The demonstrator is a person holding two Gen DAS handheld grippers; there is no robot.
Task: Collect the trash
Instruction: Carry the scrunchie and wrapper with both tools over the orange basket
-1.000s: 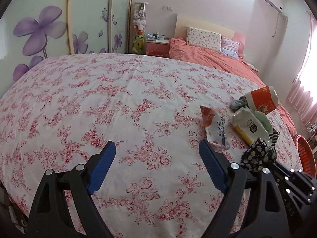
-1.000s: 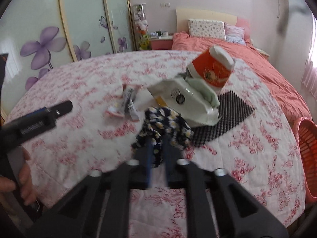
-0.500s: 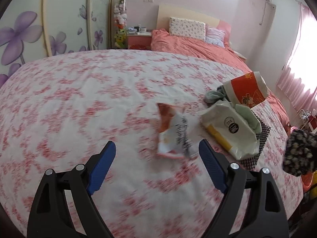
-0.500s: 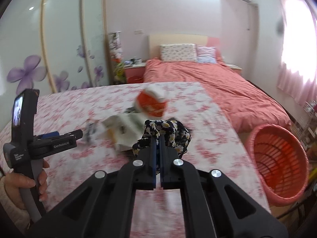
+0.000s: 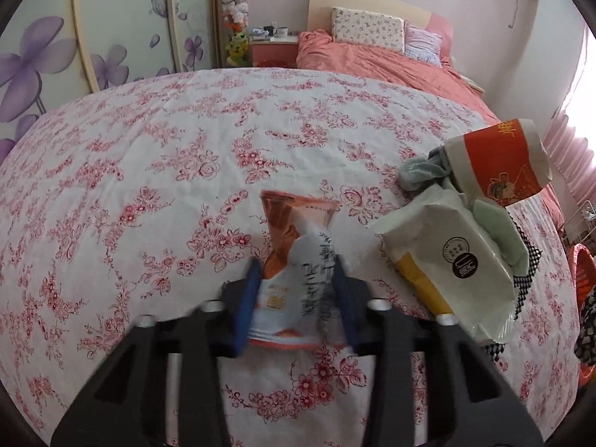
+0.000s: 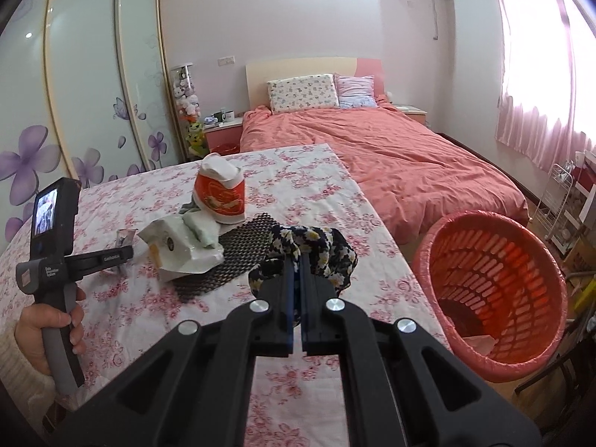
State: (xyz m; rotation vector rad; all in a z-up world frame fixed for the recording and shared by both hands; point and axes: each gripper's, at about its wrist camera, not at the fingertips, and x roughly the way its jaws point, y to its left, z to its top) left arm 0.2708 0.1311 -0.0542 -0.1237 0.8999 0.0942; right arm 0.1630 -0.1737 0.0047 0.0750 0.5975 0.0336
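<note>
My left gripper (image 5: 296, 279) is closing around an orange and white snack wrapper (image 5: 298, 257) that lies on the floral tablecloth (image 5: 149, 171); its blue pads touch both sides of it. My right gripper (image 6: 297, 266) is shut on a dark floral cloth (image 6: 316, 249) and holds it above the table's right part, left of the red mesh basket (image 6: 495, 294) on the floor. A white and yellow bag (image 5: 447, 260), a red and white paper cup (image 5: 499, 164) on its side, a grey-green rag (image 5: 421, 173) and a black mesh mat (image 6: 231, 257) lie together on the table.
The basket stands off the table's right edge and holds some paper at the bottom. A bed with a salmon cover (image 6: 391, 156) lies beyond the table. A white wire rack (image 6: 558, 201) stands at the far right. Sliding doors with purple flowers (image 5: 56, 67) line the left wall.
My left gripper moved forward onto the snack wrapper and narrowed around it. My right gripper carried the floral cloth up and to the right, toward the basket.
</note>
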